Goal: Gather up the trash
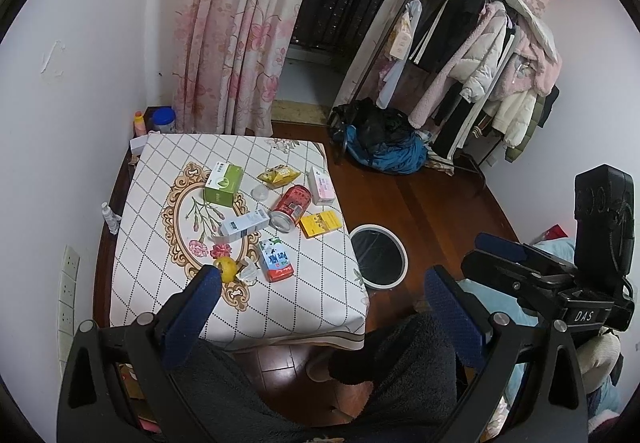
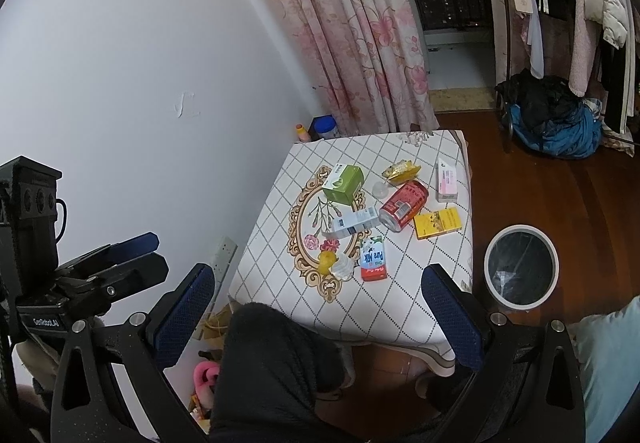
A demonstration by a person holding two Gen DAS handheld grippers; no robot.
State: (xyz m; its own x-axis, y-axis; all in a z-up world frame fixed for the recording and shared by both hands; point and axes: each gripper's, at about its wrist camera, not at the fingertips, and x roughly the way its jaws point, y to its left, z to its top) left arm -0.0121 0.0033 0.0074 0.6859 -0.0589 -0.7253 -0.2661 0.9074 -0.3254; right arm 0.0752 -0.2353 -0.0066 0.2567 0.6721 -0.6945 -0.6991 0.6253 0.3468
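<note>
A small table (image 1: 168, 283) covered in a white, diamond-checked cloth stands against a white wall. Litter is scattered across its top: a red drink can (image 1: 291, 206) lying on its side near the middle, a green box (image 1: 223, 185) behind it to the left, a yellow snack wrapper (image 1: 279, 175) behind it, a pink-and-white box (image 1: 322, 185) and a flat yellow box (image 1: 321, 223) near the right edge, a blue-and-white box (image 1: 244, 225), a red-and-blue milk carton (image 1: 275, 259), and at the front a yellow fruit (image 1: 225, 267) beside crumpled clear plastic (image 1: 249, 271).

On the wooden floor just right of the table stands a round, white-rimmed bin (image 2: 521, 267) lined with a dark bag.

Both grippers hang in the air short of the table, above the person's dark-trousered knees. The left gripper (image 1: 324, 297) has its blue-padded jaws wide apart and empty; the right gripper (image 2: 322, 299) likewise. All the litter lies beyond the fingertips, untouched, with the fruit and carton nearest.
</note>
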